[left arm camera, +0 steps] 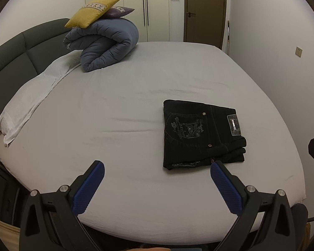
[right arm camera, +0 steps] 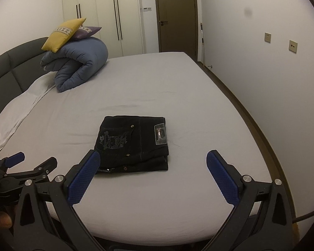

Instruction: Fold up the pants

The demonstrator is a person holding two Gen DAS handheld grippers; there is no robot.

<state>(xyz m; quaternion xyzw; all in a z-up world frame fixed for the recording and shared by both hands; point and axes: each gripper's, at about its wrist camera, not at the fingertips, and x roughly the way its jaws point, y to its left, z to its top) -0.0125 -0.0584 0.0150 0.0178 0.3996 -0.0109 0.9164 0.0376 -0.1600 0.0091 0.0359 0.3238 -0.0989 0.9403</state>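
Note:
Black pants [left arm camera: 201,133] lie folded into a compact square on the grey bed sheet [left arm camera: 115,115], back pocket embroidery and waistband label facing up. They also show in the right wrist view [right arm camera: 134,143]. My left gripper [left arm camera: 157,167] is open and empty, held above the bed's near edge, to the left of and in front of the pants. My right gripper [right arm camera: 152,156] is open and empty, held just in front of the pants, apart from them. The left gripper also shows at the left edge of the right wrist view [right arm camera: 31,163].
A rolled blue duvet [left arm camera: 106,46] with a yellow cushion [left arm camera: 92,11] and a purple cushion [left arm camera: 121,11] on top sits at the far left by the dark headboard [left arm camera: 21,54]. A white pillow [left arm camera: 31,100] lies along the left. A wall [right arm camera: 272,83] runs close along the right.

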